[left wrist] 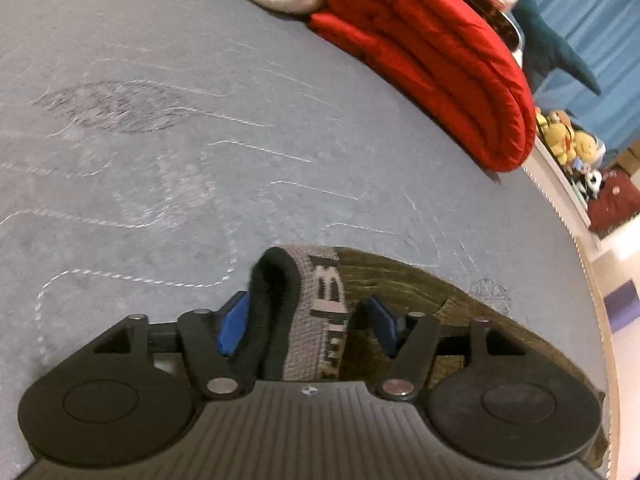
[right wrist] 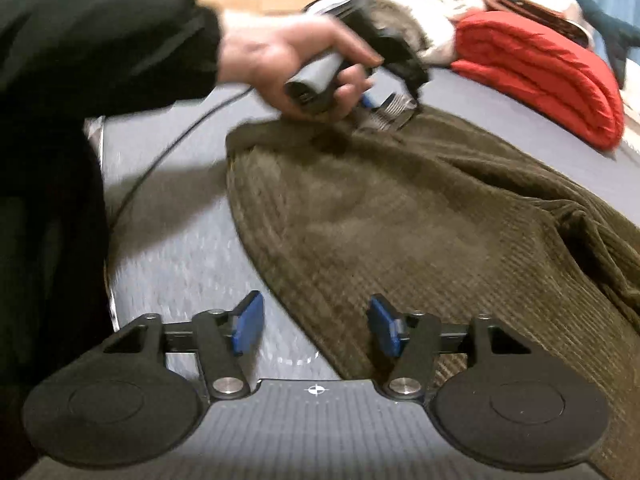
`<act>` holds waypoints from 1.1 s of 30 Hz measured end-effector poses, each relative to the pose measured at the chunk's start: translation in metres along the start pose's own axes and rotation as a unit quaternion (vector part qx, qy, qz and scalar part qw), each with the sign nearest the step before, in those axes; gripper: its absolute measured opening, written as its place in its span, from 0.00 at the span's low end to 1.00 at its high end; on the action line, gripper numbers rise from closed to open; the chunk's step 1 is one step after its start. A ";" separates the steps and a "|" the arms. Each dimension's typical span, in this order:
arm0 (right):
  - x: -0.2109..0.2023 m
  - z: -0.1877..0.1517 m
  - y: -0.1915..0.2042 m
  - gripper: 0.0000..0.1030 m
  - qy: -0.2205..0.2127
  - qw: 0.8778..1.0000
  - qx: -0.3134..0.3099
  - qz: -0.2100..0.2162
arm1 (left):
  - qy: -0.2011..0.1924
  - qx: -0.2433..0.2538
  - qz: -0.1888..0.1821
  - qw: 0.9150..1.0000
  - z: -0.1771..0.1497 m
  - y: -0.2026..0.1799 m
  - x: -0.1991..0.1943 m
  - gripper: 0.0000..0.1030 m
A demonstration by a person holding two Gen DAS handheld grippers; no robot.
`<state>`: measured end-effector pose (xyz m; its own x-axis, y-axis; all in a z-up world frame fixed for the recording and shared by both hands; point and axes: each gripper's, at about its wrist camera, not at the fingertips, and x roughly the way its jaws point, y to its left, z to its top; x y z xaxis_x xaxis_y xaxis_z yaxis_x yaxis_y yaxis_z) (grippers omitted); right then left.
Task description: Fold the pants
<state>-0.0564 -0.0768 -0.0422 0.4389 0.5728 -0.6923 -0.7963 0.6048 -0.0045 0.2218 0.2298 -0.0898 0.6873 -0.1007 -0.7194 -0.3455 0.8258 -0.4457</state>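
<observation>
Pants: olive-brown corduroy pants [right wrist: 400, 216] lie spread on the bed [left wrist: 168, 128], with the ribs of the cloth running along their length and one edge rumpled into a fold at the right of the right wrist view.
Waistband: grey elastic waistband [left wrist: 320, 312] with dark lettering and a black inner lining stands up between the blue pads of the left gripper [left wrist: 306, 322].
Left gripper: jaws narrowed around the waistband, which fills the gap between them; in the right wrist view the person's left hand [right wrist: 288, 60] grips its handle at the far end of the pants, and that part is blurred.
Right gripper: right gripper [right wrist: 316, 326] hovers over the near edge of the pants, jaws wide apart with nothing between them; the left pad is over bare bed cover, the right pad over corduroy.
Bed: blue-grey quilted cover with white stitched lines.
Red blanket: folded red blanket [left wrist: 440, 56] lies at the far edge of the bed, well apart from the pants.
Plush toys: yellow plush toys [left wrist: 564, 136] sit beyond the bed's edge.
</observation>
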 end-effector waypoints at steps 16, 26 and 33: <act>-0.011 0.004 0.009 0.14 -0.063 0.997 -0.051 0.002 | -0.092 0.085 0.043 0.991 0.010 -0.011 -0.049 0.26; -0.004 0.004 0.012 0.22 -0.018 0.997 -0.070 0.011 | -0.075 0.100 0.093 0.988 0.008 -0.007 -0.079 0.48; -0.016 0.008 0.006 0.21 -0.033 0.999 -0.037 0.005 | 0.006 0.066 0.053 0.996 -0.013 0.000 -0.139 0.48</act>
<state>-0.0648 -0.0779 -0.0258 0.4556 0.6152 -0.6434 -0.8282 0.5579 -0.0531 0.1176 0.2365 0.0034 0.6439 -0.0147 -0.7650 -0.3284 0.8977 -0.2936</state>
